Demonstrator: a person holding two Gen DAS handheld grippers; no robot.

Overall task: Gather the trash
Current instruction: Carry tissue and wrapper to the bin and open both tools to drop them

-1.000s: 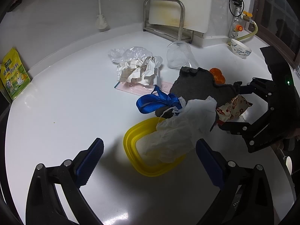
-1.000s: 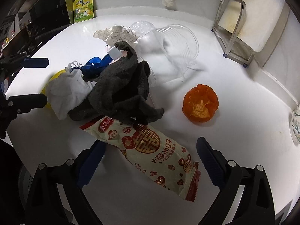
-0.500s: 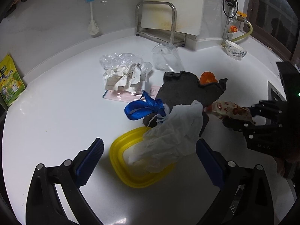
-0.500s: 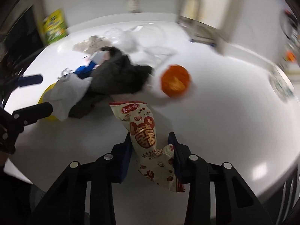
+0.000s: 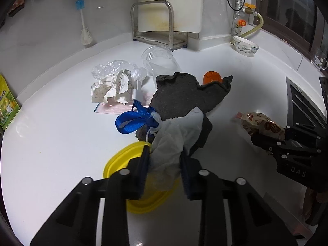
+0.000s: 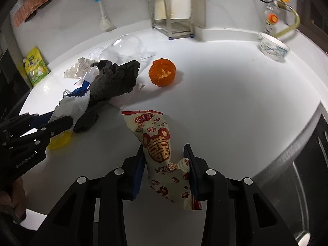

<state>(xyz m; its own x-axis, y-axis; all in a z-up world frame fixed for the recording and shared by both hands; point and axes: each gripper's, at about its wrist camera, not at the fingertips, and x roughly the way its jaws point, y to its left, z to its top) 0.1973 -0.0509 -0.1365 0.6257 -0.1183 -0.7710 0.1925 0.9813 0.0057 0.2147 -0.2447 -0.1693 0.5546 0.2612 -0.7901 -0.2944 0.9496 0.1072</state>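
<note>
White table [image 5: 51, 143] in a kitchen corner, trash piled mid-surface.

Left claw [image 5: 164, 164]: closed down onto a white tissue [image 5: 174, 139], pads pressing it from both sides. Tissue drapes over a yellow lid [image 5: 121, 164] directly under the claw, lid flat on the table. Just beyond: blue strap [image 5: 133, 120] and a dark grey cloth [image 5: 184, 96], the cloth touching the tissue's far end. Further out: crumpled paper [image 5: 110, 88] with clear plastic wrap [image 5: 110, 69], resting on a pink card [image 5: 114, 108]. Clear cup [image 5: 157, 58] on its side behind the cloth. Orange peel [image 5: 212, 76] at the cloth's far right edge.

Right claw [image 6: 166, 164]: clamped on a snack wrapper [image 6: 162, 149], red and cream print, sticking out both ahead of and behind the pads. Whether it touches the table, can't tell. Peel sits ahead of it, apart; cloth pile ahead-left.

Background: metal rack [image 5: 157, 26] against the wall, brush [image 5: 84, 26] hanging to its left, patterned bowl [image 5: 246, 46] by the gas valve [image 5: 242, 20], yellow pouch [image 5: 7, 104] at far left.
</note>
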